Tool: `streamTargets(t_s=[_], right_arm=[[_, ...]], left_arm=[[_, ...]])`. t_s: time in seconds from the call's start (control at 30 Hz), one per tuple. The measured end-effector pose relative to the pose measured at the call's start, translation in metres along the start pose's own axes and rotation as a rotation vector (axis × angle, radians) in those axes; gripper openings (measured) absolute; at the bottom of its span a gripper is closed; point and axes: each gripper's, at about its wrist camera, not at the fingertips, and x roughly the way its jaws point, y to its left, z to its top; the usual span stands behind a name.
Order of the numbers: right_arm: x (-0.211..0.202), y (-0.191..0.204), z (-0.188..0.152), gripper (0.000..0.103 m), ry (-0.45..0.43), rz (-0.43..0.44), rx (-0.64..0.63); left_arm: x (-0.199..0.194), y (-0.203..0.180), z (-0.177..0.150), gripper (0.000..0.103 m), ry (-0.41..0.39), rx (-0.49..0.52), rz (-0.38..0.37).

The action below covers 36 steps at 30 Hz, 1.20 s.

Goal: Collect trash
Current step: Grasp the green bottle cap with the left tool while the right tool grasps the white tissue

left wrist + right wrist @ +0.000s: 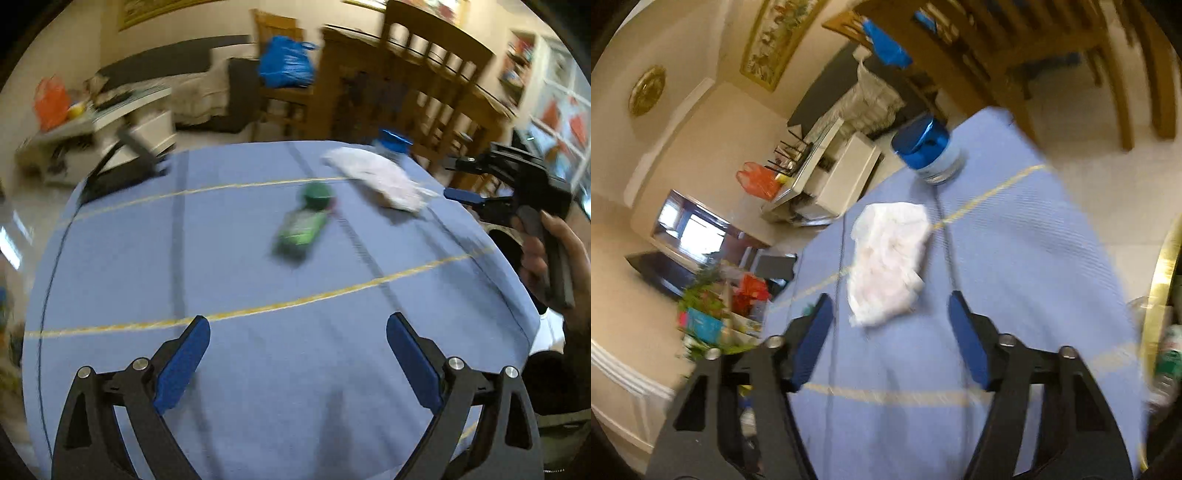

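Only the left wrist view catches the green bottle (303,223), lying on its side mid-cloth, cap away from the camera, blurred. The same view shows the right gripper (463,195) from the side at the table's right edge, a hand (543,254) round its grip, its blue tip just beside the tissue. The left gripper (298,363) hangs over bare blue cloth (258,387) with its jaws wide apart and nothing between them.

The right wrist view gives the tissue (886,264) properly: a white crumpled wad, faintly pink in its folds, lying on the cloth across a yellow stripe (the lower end looks torn). It sits just ahead of the right gripper (891,338), whose jaws stand apart and empty, not touching it. Beyond the tissue stands a jar (929,151) with a shiny blue lid, near the table's far edge.
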Motion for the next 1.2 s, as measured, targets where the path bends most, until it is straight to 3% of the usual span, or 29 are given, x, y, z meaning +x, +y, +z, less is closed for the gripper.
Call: streamTargets(t_s=[0.17, 0.3, 0.33, 0.37, 0.4, 0.57, 0.67, 0.83, 1.03, 1.2], right_arm=[[0.055, 0.016, 0.048, 0.053, 0.028, -0.148, 0.008], [0.084, 0.037, 0.048, 0.039, 0.11, -0.182, -0.011], [0.084, 0.041, 0.045, 0.032, 0.12, -0.17, -0.018], [0.086, 0.047, 0.042, 0.013, 0.131, -0.159, -0.034], [0.088, 0.056, 0.036, 0.002, 0.144, -0.176, -0.073], [0.071, 0.096, 0.013, 0.001, 0.109, -0.209, -0.228], [0.064, 0.091, 0.025, 0.008, 0.087, -0.222, -0.217], [0.06, 0.092, 0.006, 0.001, 0.095, -0.258, -0.296], [-0.002, 0.094, -0.012, 0.001, -0.036, -0.077, -0.248], [-0.067, 0.059, -0.03, 0.001, -0.143, 0.013, -0.156]], left_arm=[[-0.016, 0.026, -0.002, 0.093, -0.048, -0.044, 0.012], [-0.017, 0.032, -0.003, 0.093, -0.056, -0.06, -0.006], [-0.016, 0.032, -0.002, 0.093, -0.052, -0.064, -0.013], [-0.016, 0.035, -0.005, 0.093, -0.05, -0.066, -0.016], [-0.016, 0.034, -0.005, 0.093, -0.048, -0.068, -0.02], [-0.013, 0.031, -0.005, 0.093, -0.051, -0.066, -0.016], [-0.01, 0.031, -0.006, 0.093, -0.043, -0.068, -0.018], [-0.009, 0.031, -0.006, 0.093, -0.043, -0.062, -0.005], [-0.006, 0.026, -0.002, 0.093, -0.038, -0.038, -0.013], [0.006, 0.014, 0.007, 0.093, -0.008, -0.008, -0.029]])
